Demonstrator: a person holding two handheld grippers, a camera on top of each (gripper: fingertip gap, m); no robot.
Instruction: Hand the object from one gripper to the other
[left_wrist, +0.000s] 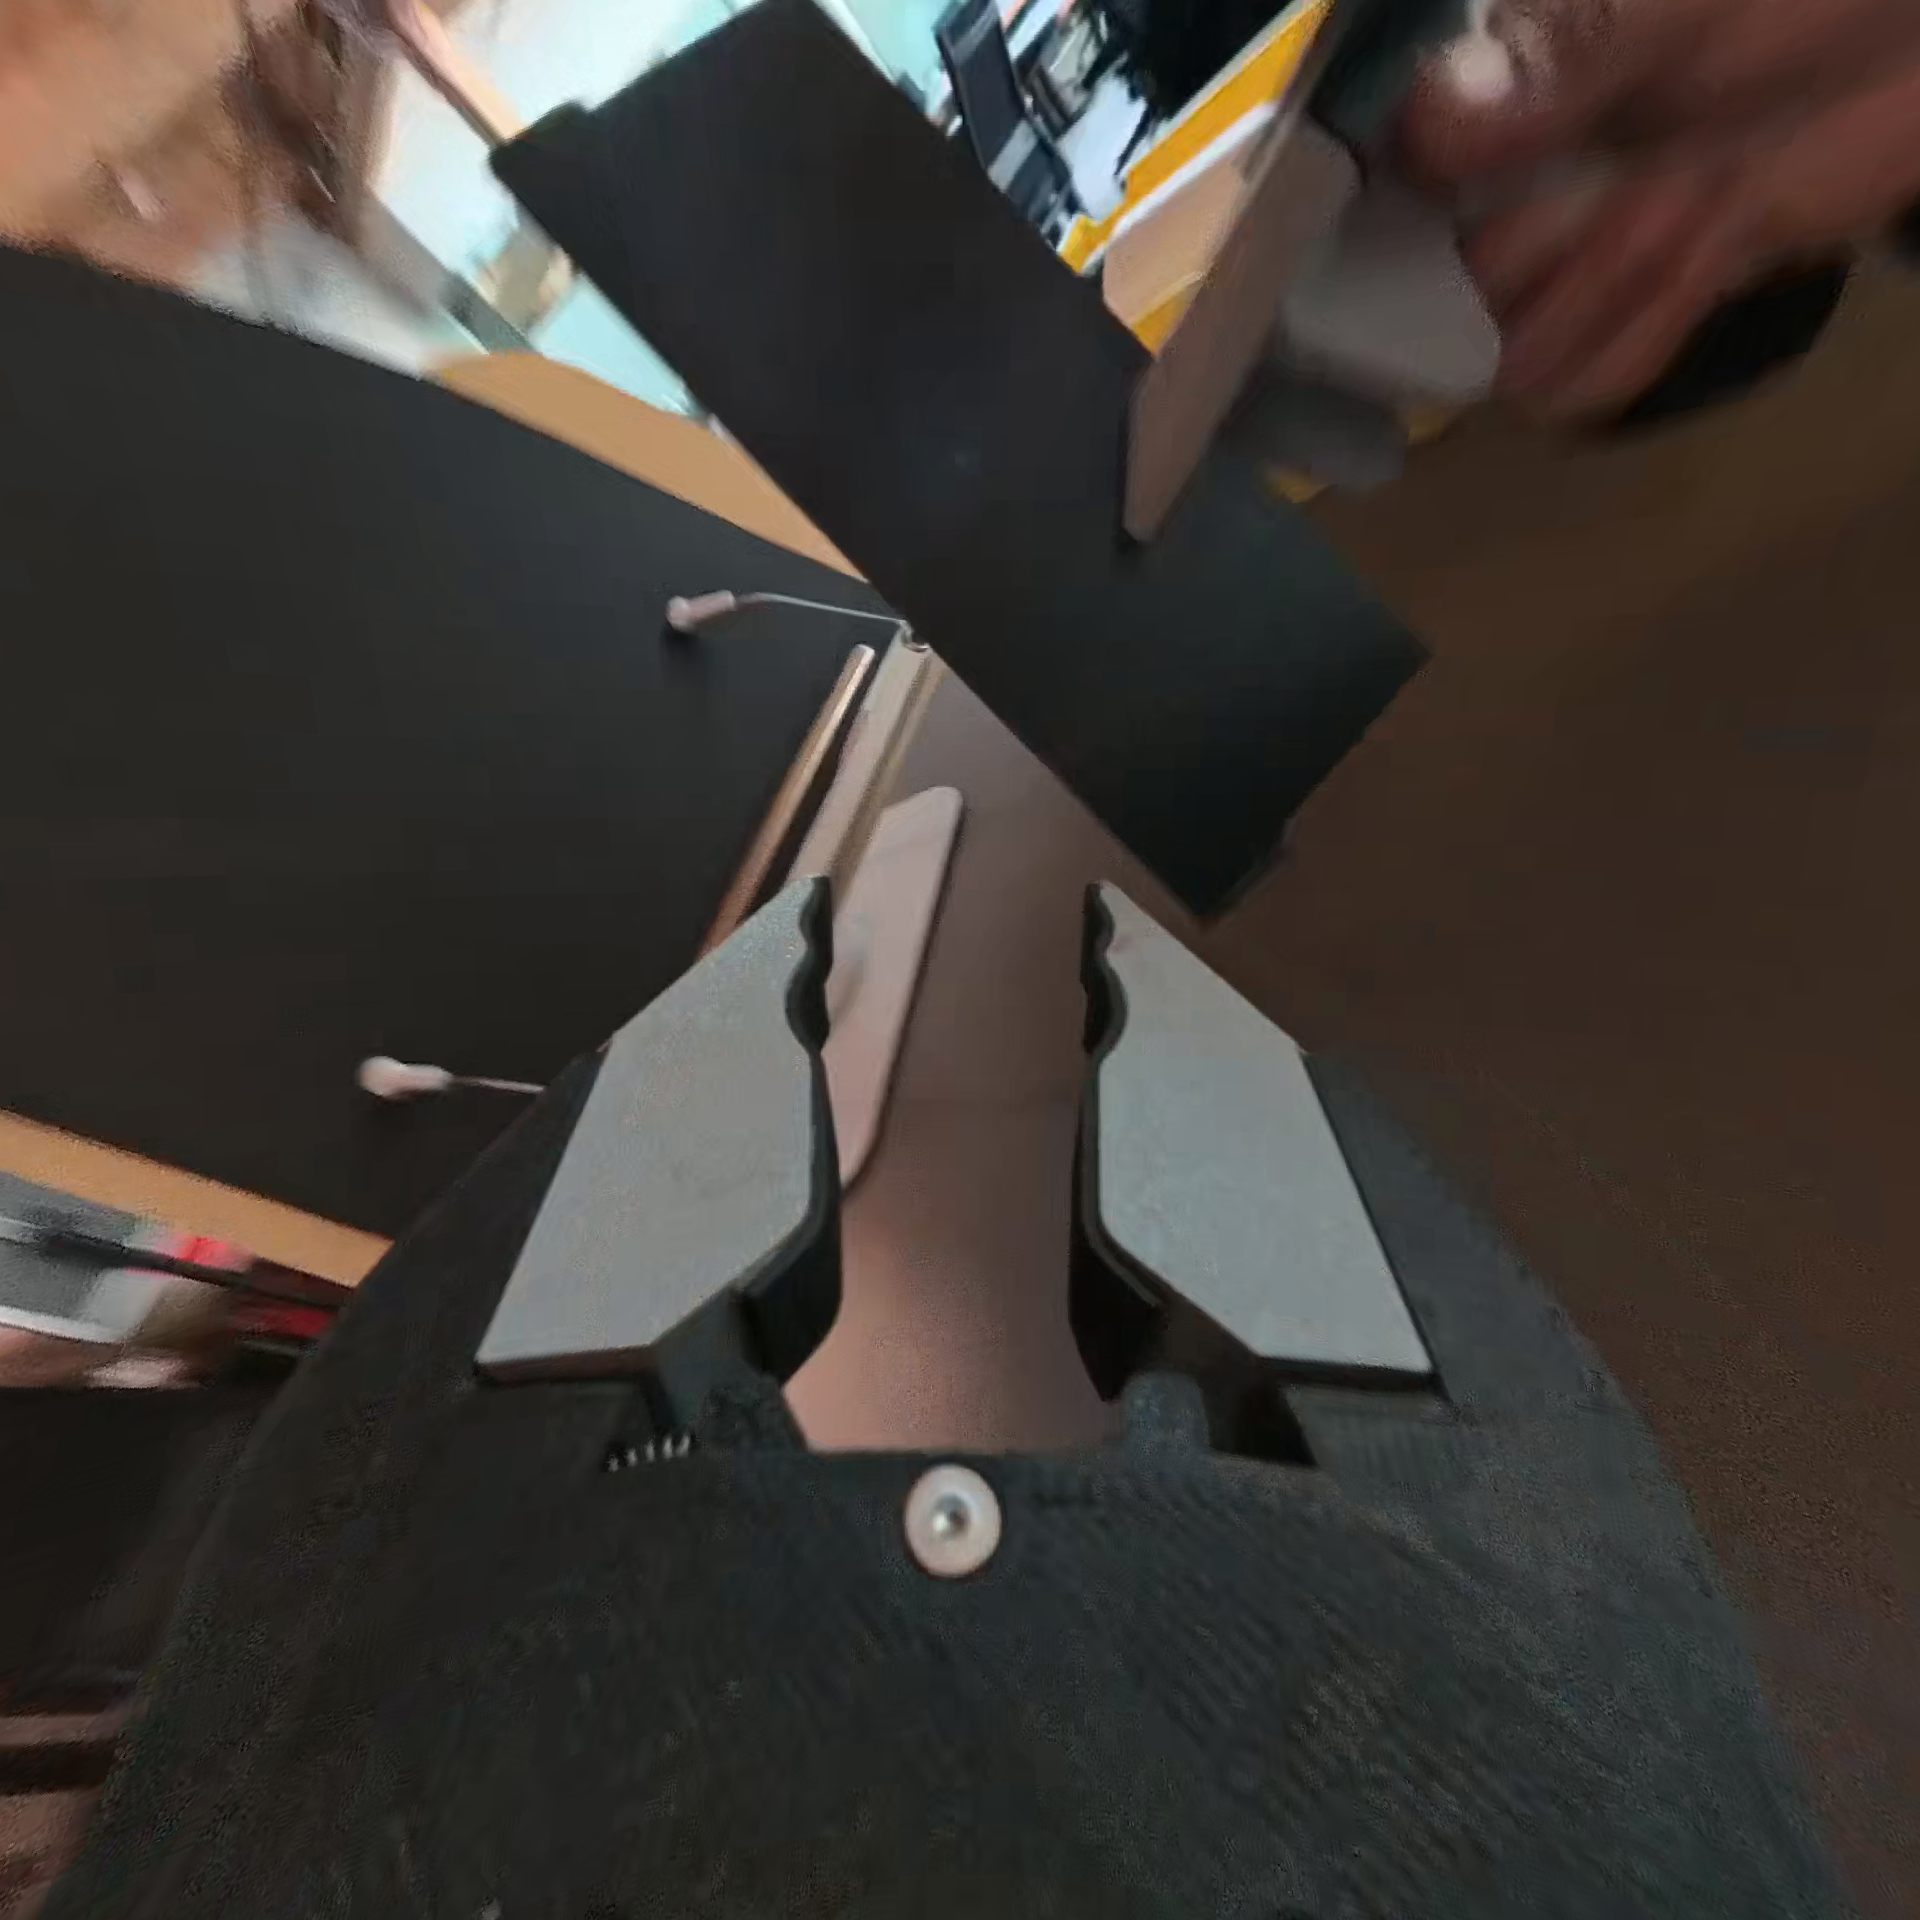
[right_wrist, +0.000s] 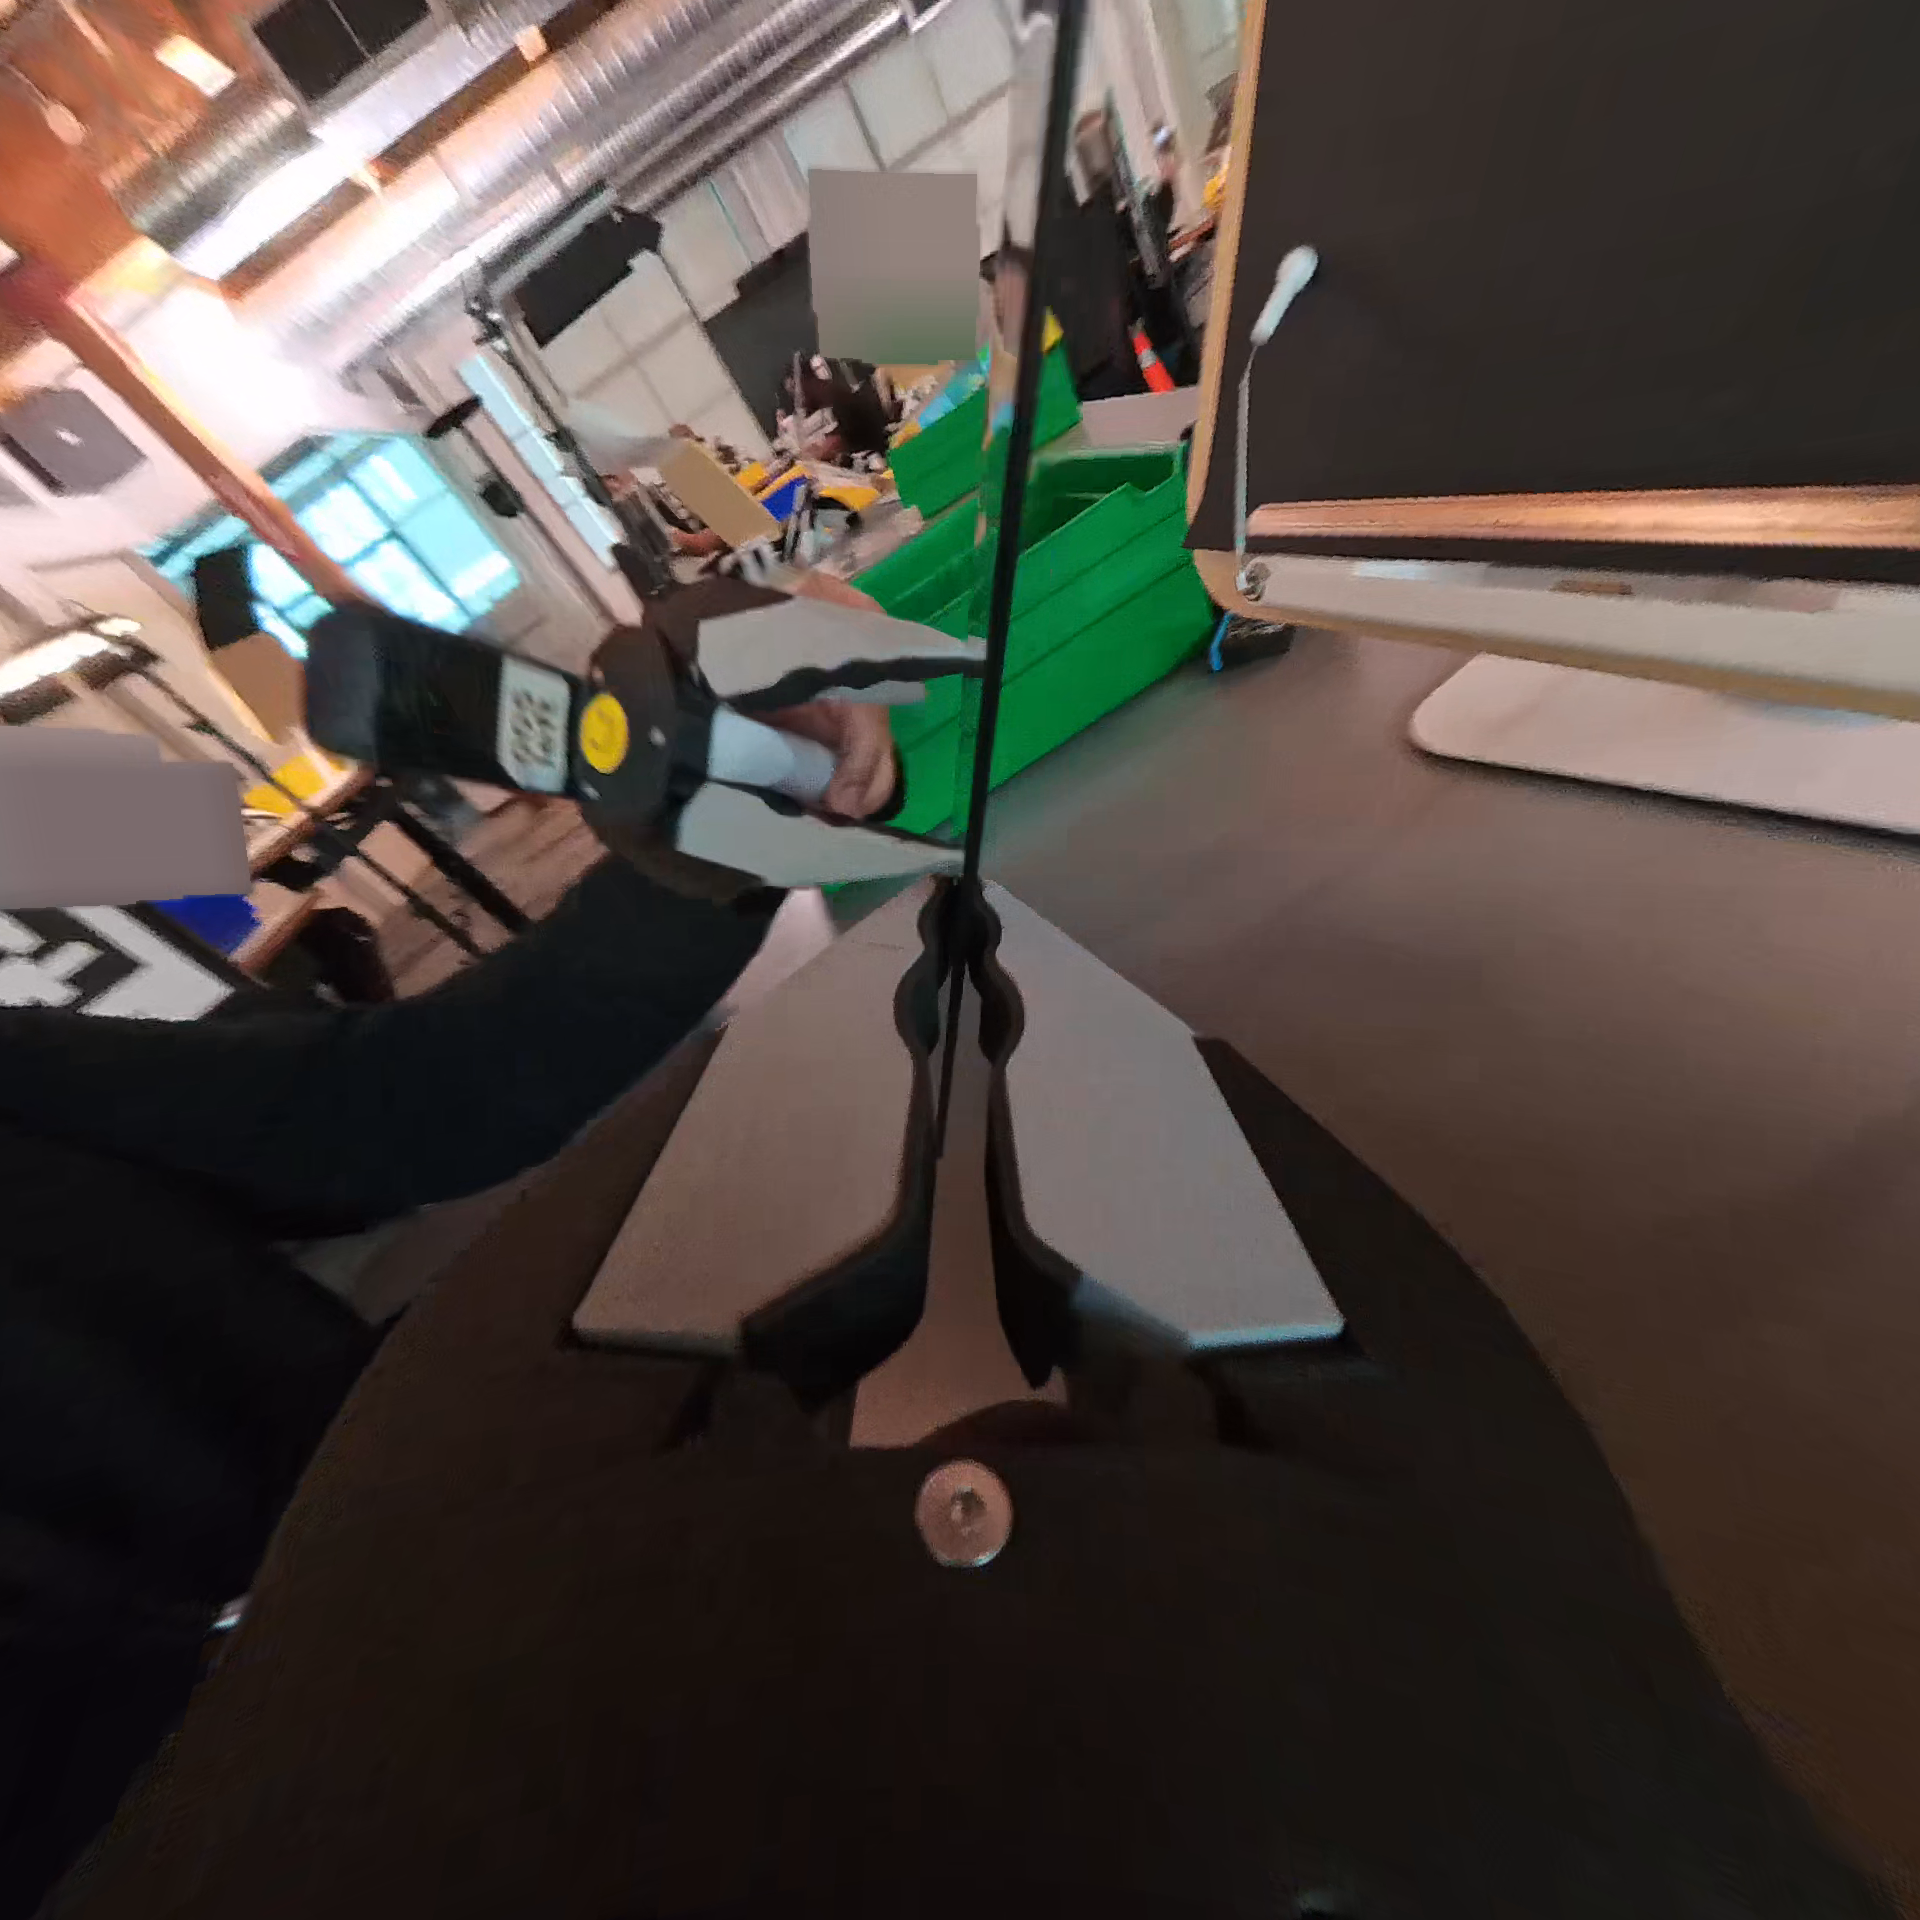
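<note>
The right gripper (right_wrist: 961, 935) is clamping a thin black sheet (right_wrist: 1013, 540) between its fingertips, with the jaws pressed together on the sheet's lower edge. In the right wrist view the sheet is showing edge-on, as a narrow dark line rising almost straight up. In the left wrist view the same sheet (left_wrist: 935, 416) is appearing as a broad black rectangle held in the air above the brown worktop (left_wrist: 1610, 935), with the right gripper (left_wrist: 1164, 457) pinching its upper right part and a blurred hand (left_wrist: 1662, 208) behind it.

The left gripper (left_wrist: 956, 935) is standing open, its jaws apart and holding nothing, just below the sheet and not touching it. From the right wrist view, the left gripper (right_wrist: 956, 748) is hovering just beside the sheet. A black board (left_wrist: 364, 675) with a wooden edge is standing on the worktop to the left.
</note>
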